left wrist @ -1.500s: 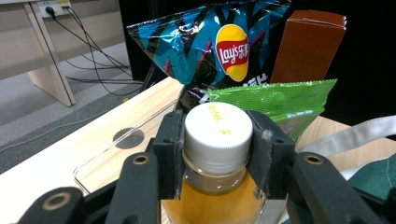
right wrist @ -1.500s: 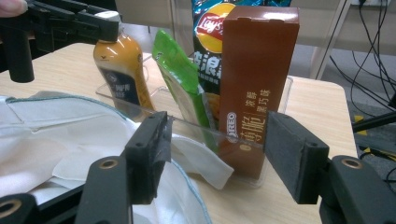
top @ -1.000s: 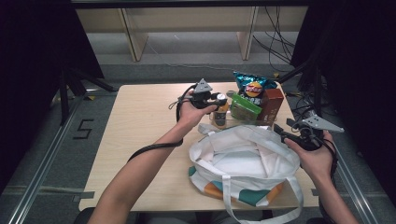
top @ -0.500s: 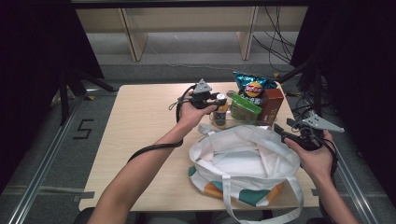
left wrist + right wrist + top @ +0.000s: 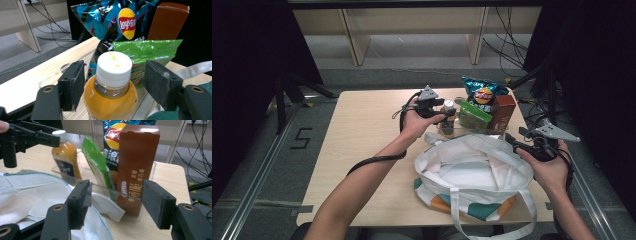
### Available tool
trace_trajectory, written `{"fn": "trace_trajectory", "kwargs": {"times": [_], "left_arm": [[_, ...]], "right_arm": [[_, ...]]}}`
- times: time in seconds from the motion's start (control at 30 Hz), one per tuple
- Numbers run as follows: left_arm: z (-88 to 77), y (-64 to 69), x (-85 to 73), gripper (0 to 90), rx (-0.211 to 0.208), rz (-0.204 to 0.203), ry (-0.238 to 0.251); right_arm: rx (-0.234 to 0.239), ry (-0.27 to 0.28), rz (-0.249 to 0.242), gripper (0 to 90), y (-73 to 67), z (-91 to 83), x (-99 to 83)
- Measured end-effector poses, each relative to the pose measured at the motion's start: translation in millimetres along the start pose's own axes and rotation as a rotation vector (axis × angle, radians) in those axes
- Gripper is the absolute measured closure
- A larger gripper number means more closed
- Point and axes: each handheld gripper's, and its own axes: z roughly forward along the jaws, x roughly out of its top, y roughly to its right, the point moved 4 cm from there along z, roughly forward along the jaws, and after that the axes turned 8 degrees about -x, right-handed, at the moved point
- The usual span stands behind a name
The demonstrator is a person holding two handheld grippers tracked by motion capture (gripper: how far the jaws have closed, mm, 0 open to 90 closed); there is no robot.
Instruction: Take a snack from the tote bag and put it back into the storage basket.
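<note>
Left gripper view gives us our left tongs [image 5: 111,86] spread on either side of the orange drink bottle [image 5: 110,95], pads clear of it; they have just been opening. That bottle stands in a clear tray [image 5: 105,188] beside the snack bags. Our right tongs [image 5: 115,203] hang spread over the white tote bag [image 5: 472,175] on the surface [image 5: 362,125].

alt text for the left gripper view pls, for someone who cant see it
The left gripper has its two black jaws open on either side of the white cap of a bottle of orange drink, and they have just been opening, with gaps on both sides. Behind the bottle stand a green snack packet, a blue Lay's chip bag and a brown box.
</note>
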Motion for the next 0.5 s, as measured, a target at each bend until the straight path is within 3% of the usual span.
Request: {"fn": "trace_trajectory", "kwargs": {"times": [0.2, 0.43, 0.5], "left_arm": [[-8.4, 5.4, 6.8, 29.6, 0.008, 0.006, 0.01], [-20.0, 10.6, 7.4, 29.0, 0.0, 0.004, 0.013], [-24.5, 11.5, 7.2, 29.2, 0.0, 0.008, 0.016]], "right_arm": [[0.005, 0.006, -0.016, 41.3, 1.6, 0.3, 0.6], [-0.001, 0.002, 0.006, 41.3, 0.7, -1.2, 1.0], [-0.003, 0.013, -0.011, 41.2, 1.6, -0.5, 1.0]]}}
